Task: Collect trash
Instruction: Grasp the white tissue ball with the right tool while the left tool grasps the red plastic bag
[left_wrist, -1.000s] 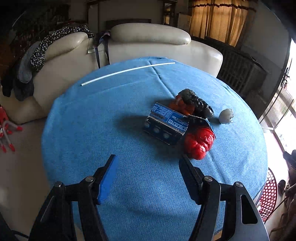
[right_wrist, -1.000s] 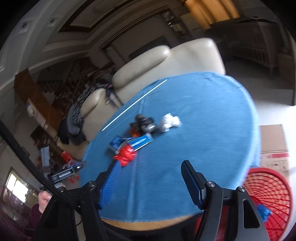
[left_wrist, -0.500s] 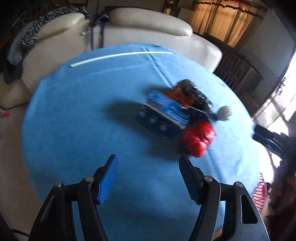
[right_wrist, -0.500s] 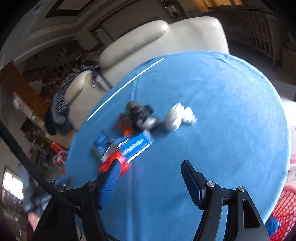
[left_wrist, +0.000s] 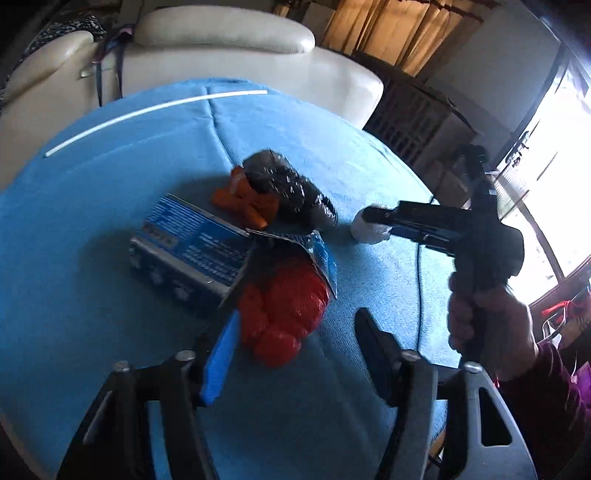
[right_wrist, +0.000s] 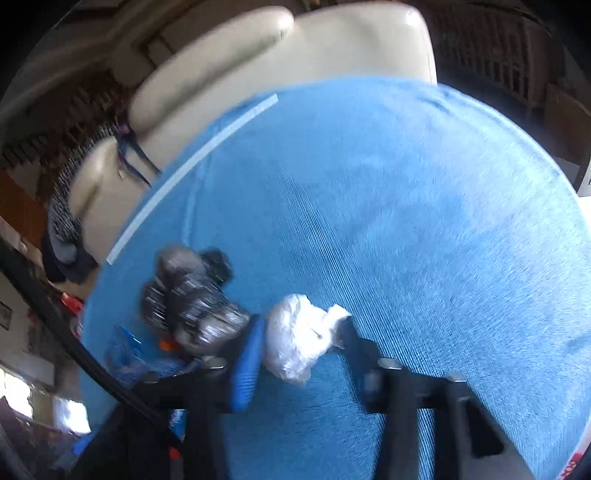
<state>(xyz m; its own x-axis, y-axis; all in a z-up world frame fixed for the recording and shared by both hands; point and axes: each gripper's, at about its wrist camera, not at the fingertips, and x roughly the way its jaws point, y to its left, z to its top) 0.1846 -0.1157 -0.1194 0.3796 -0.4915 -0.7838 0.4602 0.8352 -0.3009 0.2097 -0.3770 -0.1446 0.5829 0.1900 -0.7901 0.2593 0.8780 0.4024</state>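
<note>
**Left wrist view.** Shows the left gripper (left_wrist: 295, 321) low over the blue tablecloth (left_wrist: 92, 332), just on the near side of the blue carton (left_wrist: 192, 247). Has just been narrowing the jaws; stands now at a middling gap, gripping nothing. Finds the red crumpled bag (left_wrist: 284, 317) against the near right corner of the carton, at the fingertips, close by the blue pad (left_wrist: 221, 354) and clear of the black finger. Finds the black foil wrapper (left_wrist: 288, 184) and the orange scrap (left_wrist: 243, 201) just behind the carton. Shows, right of the carton, the right gripper (left_wrist: 373, 218) held in a hand (left_wrist: 487, 325), tips at the white crumpled wad (left_wrist: 369, 232).

**Right wrist view, blurred.** Has just been closing the jaws to a narrow gap, with the white crumpled wad between and both pads against it. Places the wad right of the carton, just beside the black foil wrapper.
</note>
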